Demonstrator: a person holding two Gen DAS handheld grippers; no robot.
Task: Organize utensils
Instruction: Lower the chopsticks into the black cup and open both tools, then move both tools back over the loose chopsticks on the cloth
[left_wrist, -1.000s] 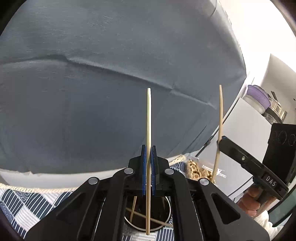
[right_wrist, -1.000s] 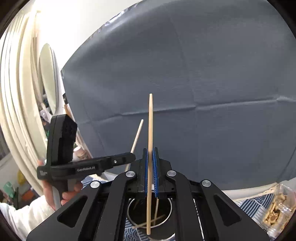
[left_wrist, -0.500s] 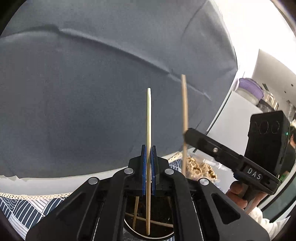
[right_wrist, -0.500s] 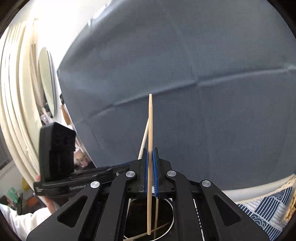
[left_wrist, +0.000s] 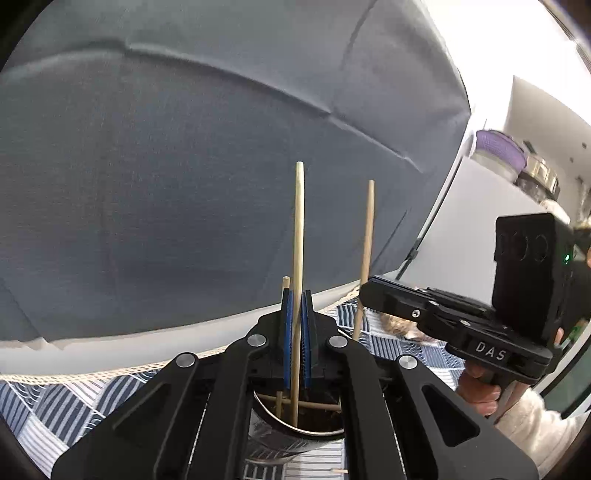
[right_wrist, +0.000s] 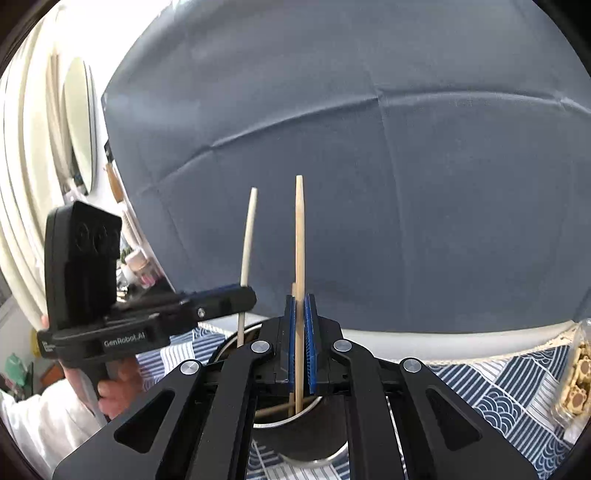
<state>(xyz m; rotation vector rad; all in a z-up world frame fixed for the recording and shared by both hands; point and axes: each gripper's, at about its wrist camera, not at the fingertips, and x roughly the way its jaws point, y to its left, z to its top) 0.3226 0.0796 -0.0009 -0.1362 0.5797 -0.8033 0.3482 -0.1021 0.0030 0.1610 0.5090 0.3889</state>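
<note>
Table w/ blue-and-white patterned cloth (right_wrist: 517, 387), lace-trimmed at far edge; on it a metal cup (right_wrist: 310, 439) w/ chopsticks inside, clear snack box (right_wrist: 578, 380) at right, and a toothpick (left_wrist: 338, 471) near the cup.

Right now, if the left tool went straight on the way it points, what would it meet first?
Likely the grey backdrop cloth; nothing else shows ahead of the left tool, though depth is unclear.

Cup (left_wrist: 280, 435) base and most of its wall hidden behind the left tongs (left_wrist: 295, 332). Lower ends of the chopsticks (right_wrist: 300, 258) lost inside the cup, undercounted there. Snack box (right_wrist: 578, 376) cut off by the frame edge; the purple-lidded jar (left_wrist: 498, 151) too small to identify.
</note>
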